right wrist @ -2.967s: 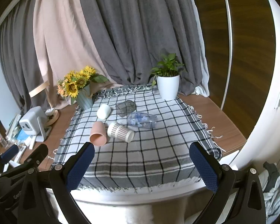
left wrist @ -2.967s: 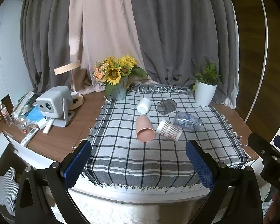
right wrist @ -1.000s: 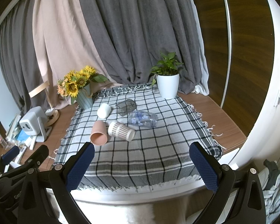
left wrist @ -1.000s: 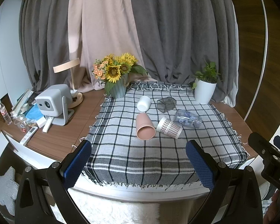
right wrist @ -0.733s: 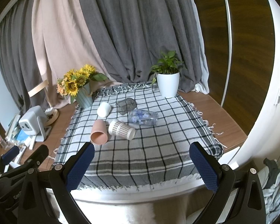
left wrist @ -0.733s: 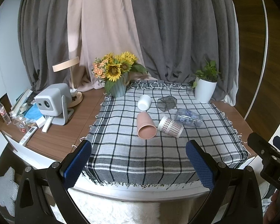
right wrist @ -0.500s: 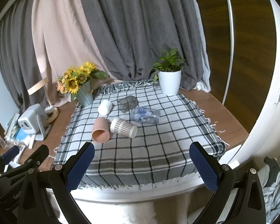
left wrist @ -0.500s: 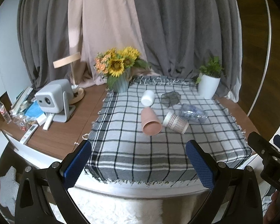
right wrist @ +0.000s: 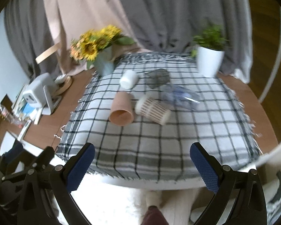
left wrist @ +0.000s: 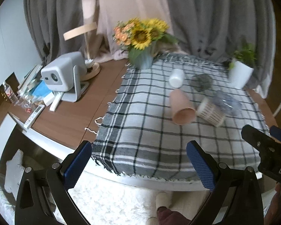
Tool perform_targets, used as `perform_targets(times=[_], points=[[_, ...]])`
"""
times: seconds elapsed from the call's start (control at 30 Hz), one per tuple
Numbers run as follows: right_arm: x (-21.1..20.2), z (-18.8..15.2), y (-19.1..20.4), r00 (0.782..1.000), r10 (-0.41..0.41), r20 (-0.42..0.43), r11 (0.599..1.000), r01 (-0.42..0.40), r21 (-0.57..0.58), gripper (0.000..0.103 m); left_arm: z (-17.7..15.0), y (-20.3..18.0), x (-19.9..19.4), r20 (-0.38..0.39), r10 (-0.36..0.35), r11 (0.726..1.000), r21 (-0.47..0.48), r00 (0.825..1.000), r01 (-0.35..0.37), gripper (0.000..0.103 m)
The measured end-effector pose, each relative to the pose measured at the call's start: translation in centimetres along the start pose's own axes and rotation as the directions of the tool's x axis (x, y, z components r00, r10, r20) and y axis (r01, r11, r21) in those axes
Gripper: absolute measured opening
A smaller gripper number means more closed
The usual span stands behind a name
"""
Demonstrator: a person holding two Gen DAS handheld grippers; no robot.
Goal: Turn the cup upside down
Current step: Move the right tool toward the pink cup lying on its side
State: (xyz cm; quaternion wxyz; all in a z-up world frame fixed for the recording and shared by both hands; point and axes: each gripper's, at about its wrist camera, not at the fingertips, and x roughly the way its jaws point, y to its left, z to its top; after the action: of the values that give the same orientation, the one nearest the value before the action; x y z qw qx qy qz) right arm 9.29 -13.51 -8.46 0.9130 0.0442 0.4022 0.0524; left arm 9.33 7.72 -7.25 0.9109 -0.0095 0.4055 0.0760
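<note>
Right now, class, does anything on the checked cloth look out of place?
Yes: five cups lie tipped on their sides mid-cloth: pink plastic cup, patterned paper cup, white cup, dark glass, clear blue-printed glass.

My left tongs (left wrist: 138, 159), seen through their own wrist camera: two black plastic arms with triangular cut-outs, silver screw heads at the joints, each tipped with a blue, diamond-textured rubber pad (left wrist: 76, 164). My right tongs (right wrist: 142, 161) are built the same, black frame, round silver screws, blue knurled pads (right wrist: 204, 168). In the left view the right unit's black body carries white lettering, of which only "DA" is readable, beside a blue end piece. Low in both frames, a dark maroon garment (left wrist: 170, 215) and pale slippers (left wrist: 162, 198) show; details there are blurred.
</note>
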Motion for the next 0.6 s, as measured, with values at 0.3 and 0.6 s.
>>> perform_targets(times=[0.3,0.6], points=[[9.9,6.9,3.6,0.987,0.131,-0.09,0.984,-0.14,-0.107,0.098,4.2,1.3,6.5,-0.077,0.077,0.995,-0.064,0.994,-0.082,0.103],[20.0,10.5,6.7,0.951,0.155,-0.269,0.976,-0.19,-0.109,0.082,7.1,2.4,13.8,-0.219,0.042,0.998,-0.036,0.975,-0.051,0.103]])
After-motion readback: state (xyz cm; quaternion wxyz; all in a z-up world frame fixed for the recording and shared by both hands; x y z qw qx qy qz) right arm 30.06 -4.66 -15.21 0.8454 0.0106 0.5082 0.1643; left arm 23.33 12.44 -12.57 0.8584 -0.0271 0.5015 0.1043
